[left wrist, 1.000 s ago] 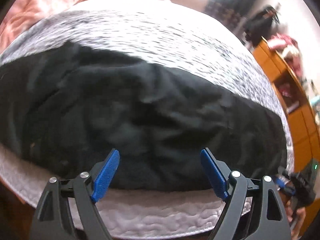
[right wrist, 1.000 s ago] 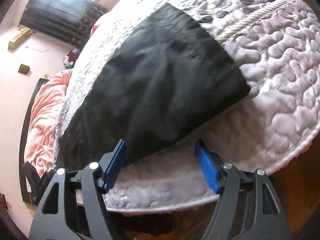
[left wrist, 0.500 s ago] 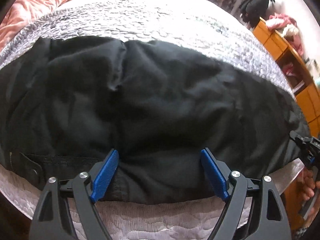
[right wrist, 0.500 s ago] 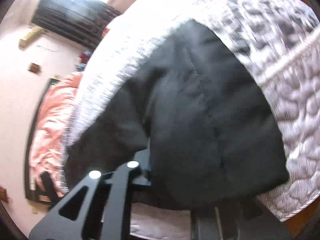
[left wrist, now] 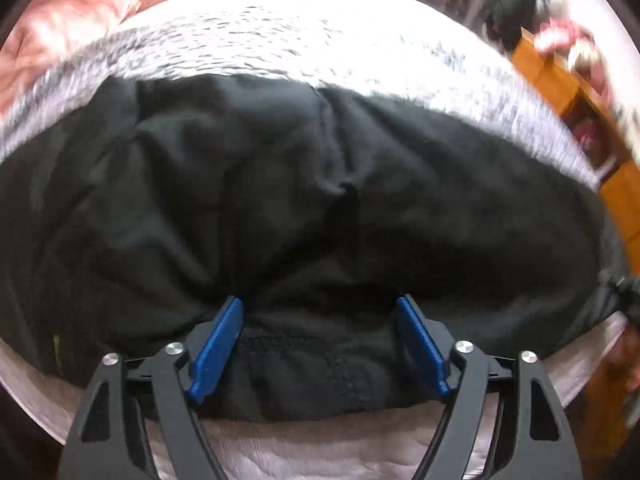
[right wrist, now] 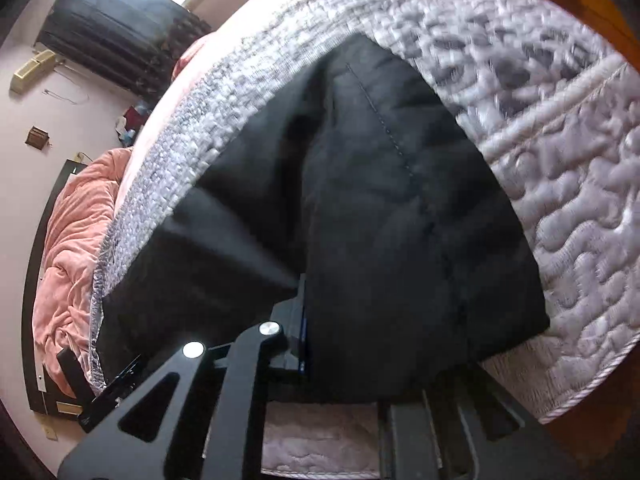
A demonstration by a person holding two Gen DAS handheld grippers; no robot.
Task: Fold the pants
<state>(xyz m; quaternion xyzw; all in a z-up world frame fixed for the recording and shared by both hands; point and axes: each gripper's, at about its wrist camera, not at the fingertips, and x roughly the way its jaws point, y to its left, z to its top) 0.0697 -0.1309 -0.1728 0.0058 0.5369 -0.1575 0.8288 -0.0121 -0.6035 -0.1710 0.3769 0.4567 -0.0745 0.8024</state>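
Left gripper [left wrist: 320,320] has its jaws spread wide, with the bunched near edge of the black pants [left wrist: 304,208] sitting between the blue pads [left wrist: 218,340] and touching both. The pants lie across the grey quilted bed cover [left wrist: 280,36]. Only the right wrist view shows the right gripper [right wrist: 316,344] clamped on a raised fold, with cloth draped over its far finger. The pink blanket [right wrist: 72,240] is far left.

Both the left gripper [left wrist: 320,344] and right gripper [right wrist: 360,364] have black cut-out frames, silver screws and blue ribbed pads [left wrist: 216,344].
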